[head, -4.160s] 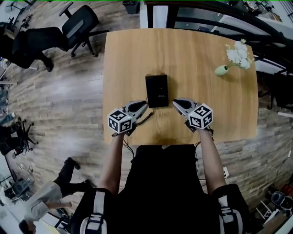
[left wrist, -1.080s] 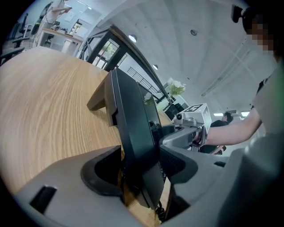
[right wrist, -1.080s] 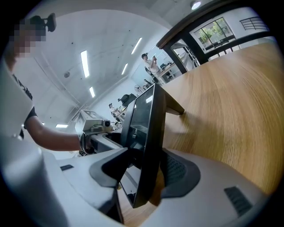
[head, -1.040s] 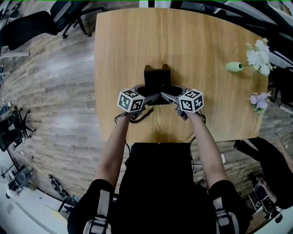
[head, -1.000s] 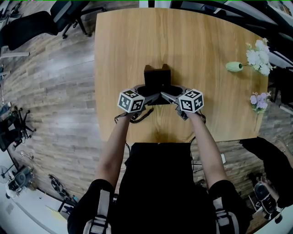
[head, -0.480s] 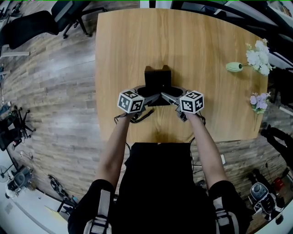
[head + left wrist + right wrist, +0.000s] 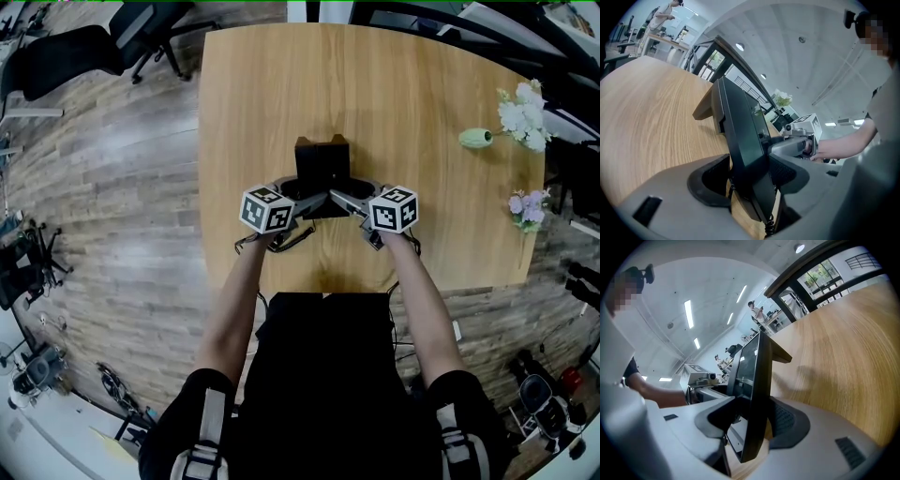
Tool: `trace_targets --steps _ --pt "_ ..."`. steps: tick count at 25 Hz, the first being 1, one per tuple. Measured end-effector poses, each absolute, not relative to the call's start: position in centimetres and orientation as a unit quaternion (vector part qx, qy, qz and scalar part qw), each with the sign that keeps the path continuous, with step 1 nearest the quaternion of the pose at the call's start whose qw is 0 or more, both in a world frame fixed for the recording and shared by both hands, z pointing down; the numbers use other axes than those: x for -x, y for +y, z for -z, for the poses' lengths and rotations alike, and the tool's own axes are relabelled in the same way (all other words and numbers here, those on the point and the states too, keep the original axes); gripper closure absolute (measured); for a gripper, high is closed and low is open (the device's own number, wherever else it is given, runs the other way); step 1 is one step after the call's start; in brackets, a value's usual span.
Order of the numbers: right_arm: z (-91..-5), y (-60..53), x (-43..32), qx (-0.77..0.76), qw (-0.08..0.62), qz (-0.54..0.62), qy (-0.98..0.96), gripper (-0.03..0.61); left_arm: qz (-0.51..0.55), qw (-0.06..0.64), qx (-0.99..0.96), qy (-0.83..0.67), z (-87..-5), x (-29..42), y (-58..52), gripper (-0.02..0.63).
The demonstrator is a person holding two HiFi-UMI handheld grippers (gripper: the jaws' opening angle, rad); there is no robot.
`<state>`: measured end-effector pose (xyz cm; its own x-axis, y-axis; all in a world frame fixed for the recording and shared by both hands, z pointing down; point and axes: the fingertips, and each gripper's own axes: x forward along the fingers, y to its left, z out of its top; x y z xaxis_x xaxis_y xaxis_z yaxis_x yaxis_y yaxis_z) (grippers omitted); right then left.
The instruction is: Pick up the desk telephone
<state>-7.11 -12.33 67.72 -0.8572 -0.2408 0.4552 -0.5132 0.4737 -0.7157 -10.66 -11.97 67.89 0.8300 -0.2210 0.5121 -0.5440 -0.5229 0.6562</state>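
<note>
Both grippers are clamping the desk telephone [image 7: 322, 167] btwn their jaws: left gripper [image 7: 300, 194] on its left side, right gripper [image 7: 343, 196] on its right. It's tilting up steeply, approx mid-table [image 7: 422, 84], a bit toward the near edge. Can't tell if it's touching the wood tbh.

We see our right gripper [image 7: 751, 425] with both jaws pressed on the near edge of the desk telephone [image 7: 752, 364], which stands on edge. Right of the telephone spreads the wooden table [image 7: 834, 343]. Left of it, the left gripper [image 7: 701, 377] seems to touch its far side.
</note>
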Motion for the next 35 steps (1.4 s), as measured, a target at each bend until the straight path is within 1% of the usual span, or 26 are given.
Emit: trace_targets --steps 16,24,35 --pt "-63.2 -10.7 7.6 -0.234 0.131 -0.445 -0.854 0.351 -0.172 0.401 -0.871 -0.224 -63.3 11.2 -10.5 0.348" --pt "-61.6 -9.1 7.8 -0.237 0.129 -0.434 -0.860 0.351 -0.164 0.396 -0.874 -0.228 -61.8 11.4 -8.9 0.348" --pt "-59.0 -6.6 3.6 -0.252 0.118 -0.419 -0.865 0.351 -0.158 0.382 -0.885 -0.216 -59.3 7.1 -6.4 0.349"
